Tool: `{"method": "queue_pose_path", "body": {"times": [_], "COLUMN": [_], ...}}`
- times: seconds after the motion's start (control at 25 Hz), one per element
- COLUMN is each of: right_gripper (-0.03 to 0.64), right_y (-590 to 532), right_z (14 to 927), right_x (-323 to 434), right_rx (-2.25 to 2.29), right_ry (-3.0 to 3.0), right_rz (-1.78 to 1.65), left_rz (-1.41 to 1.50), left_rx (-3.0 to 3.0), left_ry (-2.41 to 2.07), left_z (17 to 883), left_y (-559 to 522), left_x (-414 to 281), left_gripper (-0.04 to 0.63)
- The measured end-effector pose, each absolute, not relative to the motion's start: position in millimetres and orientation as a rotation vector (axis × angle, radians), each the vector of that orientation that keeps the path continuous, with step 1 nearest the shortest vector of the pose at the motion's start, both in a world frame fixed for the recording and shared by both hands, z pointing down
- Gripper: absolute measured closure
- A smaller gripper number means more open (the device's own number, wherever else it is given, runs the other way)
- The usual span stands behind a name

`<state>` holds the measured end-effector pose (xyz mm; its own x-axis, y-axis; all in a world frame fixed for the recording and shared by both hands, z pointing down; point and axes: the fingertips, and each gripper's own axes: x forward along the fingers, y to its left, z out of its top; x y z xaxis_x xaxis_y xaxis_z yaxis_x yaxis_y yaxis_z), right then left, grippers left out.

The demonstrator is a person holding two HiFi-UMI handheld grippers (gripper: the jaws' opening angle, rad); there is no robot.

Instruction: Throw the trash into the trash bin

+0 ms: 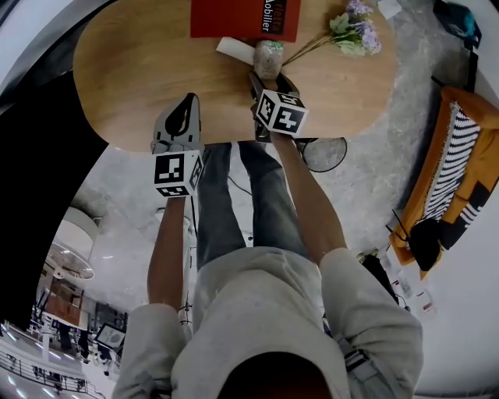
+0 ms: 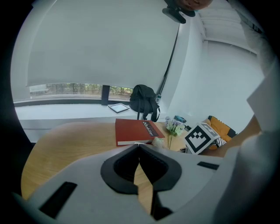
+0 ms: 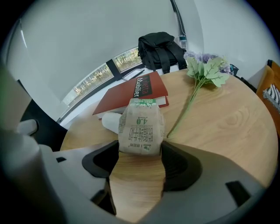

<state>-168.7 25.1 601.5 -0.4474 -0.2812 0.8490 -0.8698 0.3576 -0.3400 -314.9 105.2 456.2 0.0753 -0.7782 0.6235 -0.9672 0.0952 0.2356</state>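
A crumpled brown paper wrapper (image 1: 268,56) with green print lies on the oval wooden table (image 1: 140,70). My right gripper (image 1: 269,78) stands open around it, pointing steeply down. In the right gripper view the wrapper (image 3: 141,127) sits between the two fingertips of that gripper (image 3: 141,151), close to both pads and still resting on the wood. My left gripper (image 1: 187,103) hovers at the table's near edge, to the left, with its jaws shut and nothing in them; the left gripper view shows its tips (image 2: 139,148) meeting.
A red book (image 1: 245,17) lies just behind the wrapper, with a white paper piece (image 1: 234,48) at its corner. Purple artificial flowers (image 1: 355,31) lie to the right. A round dark-rimmed thing (image 1: 323,153) stands on the floor by the table edge. An orange seat (image 1: 460,156) is at far right.
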Motion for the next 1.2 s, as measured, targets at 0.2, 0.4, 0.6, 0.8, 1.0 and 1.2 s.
{"method": "queue_pose_path", "body": {"times": [0.2,0.4,0.6,0.8,1.0,1.2], "right_gripper": [0.304,0.307,0.307,0.307,0.308,0.308], "right_y": [24.6,24.7,30.9,39.0,46.0,43.0], "right_z": [597.3,584.0,556.1,522.8,491.0,470.3], "right_x": [-168.9,-167.4,-163.6,-158.3,-150.1,-140.6], "right_rx": [0.998,0.987,0.951,0.955,0.948,0.97], "right_ry": [-1.937,-1.997,-2.091,-2.173,-2.244,-2.288], "right_rz": [1.074,1.032,0.919,0.844,0.755,0.713], "left_rz": [0.385,0.385,0.385,0.378,0.372,0.374], "left_rx": [1.719,1.732,1.749,1.76,1.768,1.774], "left_ry": [-1.745,-1.742,-1.747,-1.763,-1.77,-1.762], "left_z": [456.2,454.7,448.0,440.7,435.9,434.6], "left_y": [107.9,107.8,106.3,104.7,108.9,113.4], "left_x": [-320.1,-317.4,-315.4,-313.1,-304.9,-291.7], "left_gripper": [0.577,0.577,0.577,0.577,0.577,0.577]}}
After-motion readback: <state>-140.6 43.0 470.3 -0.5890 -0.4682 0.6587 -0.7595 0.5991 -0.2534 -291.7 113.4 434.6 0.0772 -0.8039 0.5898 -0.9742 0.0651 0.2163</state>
